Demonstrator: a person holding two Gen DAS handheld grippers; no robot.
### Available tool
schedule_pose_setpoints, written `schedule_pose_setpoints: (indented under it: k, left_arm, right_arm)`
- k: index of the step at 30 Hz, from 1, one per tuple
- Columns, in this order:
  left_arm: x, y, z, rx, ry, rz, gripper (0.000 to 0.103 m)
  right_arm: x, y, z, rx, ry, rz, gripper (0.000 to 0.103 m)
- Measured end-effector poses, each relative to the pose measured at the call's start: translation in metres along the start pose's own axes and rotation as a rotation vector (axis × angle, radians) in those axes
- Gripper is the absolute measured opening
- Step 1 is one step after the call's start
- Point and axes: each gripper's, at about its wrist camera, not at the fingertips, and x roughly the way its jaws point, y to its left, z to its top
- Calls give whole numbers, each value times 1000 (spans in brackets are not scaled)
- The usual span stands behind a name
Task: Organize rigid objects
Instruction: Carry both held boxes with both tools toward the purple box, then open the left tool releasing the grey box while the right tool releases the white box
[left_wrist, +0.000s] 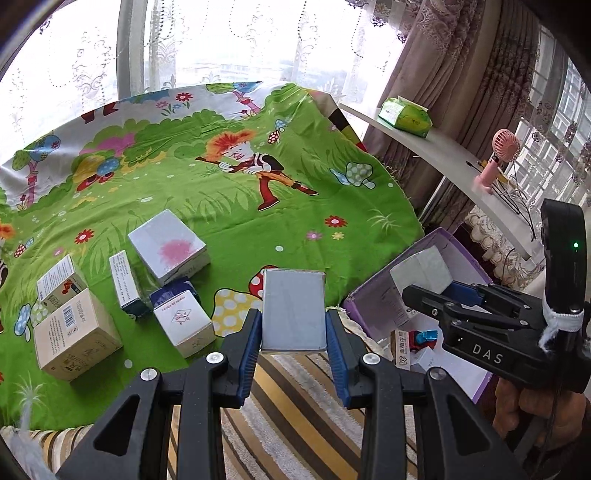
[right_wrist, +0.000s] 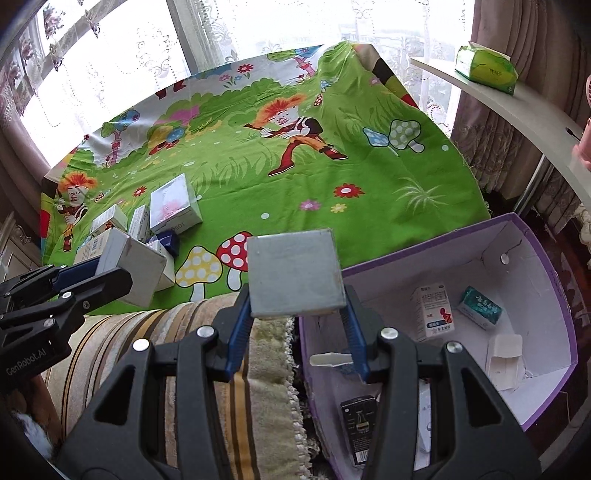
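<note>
My left gripper (left_wrist: 293, 328) is shut on a grey-white box (left_wrist: 293, 310) and holds it above the near edge of the green cartoon cloth (left_wrist: 240, 206). It also shows in the right wrist view (right_wrist: 88, 275), still on its box (right_wrist: 136, 269). My right gripper (right_wrist: 295, 310) is shut on a second grey box (right_wrist: 293, 273) at the left rim of the purple storage box (right_wrist: 546, 266); it shows in the left wrist view (left_wrist: 439, 286) with its box (left_wrist: 421, 271) over the purple box (left_wrist: 384, 284). Several small boxes (left_wrist: 122, 291) lie on the cloth at the left.
Several small cartons (right_wrist: 436, 310) lie inside the purple box. A striped towel-covered cushion (right_wrist: 207, 354) lies under both grippers. A white shelf (left_wrist: 443, 155) at the right carries a green tissue pack (left_wrist: 406, 114) and a pink fan (left_wrist: 498, 158). Curtains and windows stand behind.
</note>
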Motion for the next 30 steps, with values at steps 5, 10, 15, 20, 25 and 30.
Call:
schedule_pose_setpoints:
  k: [5,10,15,20,25,30]
  left_arm:
    - [12,-27,7,28,17,-36,36]
    - [25,-55,14,66,38,-73,36]
    - [38,-80,18,106,60,-98,36]
    - [48,-94,22,130,70,-103,36]
    - [54,-101,27,124,76,-111,42]
    - [55,-97,25,116,76,-104,44]
  right_arm:
    - [-16,-48,-4,70,-20,-72,50]
    - [-23,-92,-9,144,-23,-136,50]
    - [-29,-125,-13,202,-30,-190,50]
    - [-34,-145,-15,238,-39,-220,50]
    - [-34,-154,-16,262,-39,-220,51]
    - [-36,-160,-16,279,-43,-219,54]
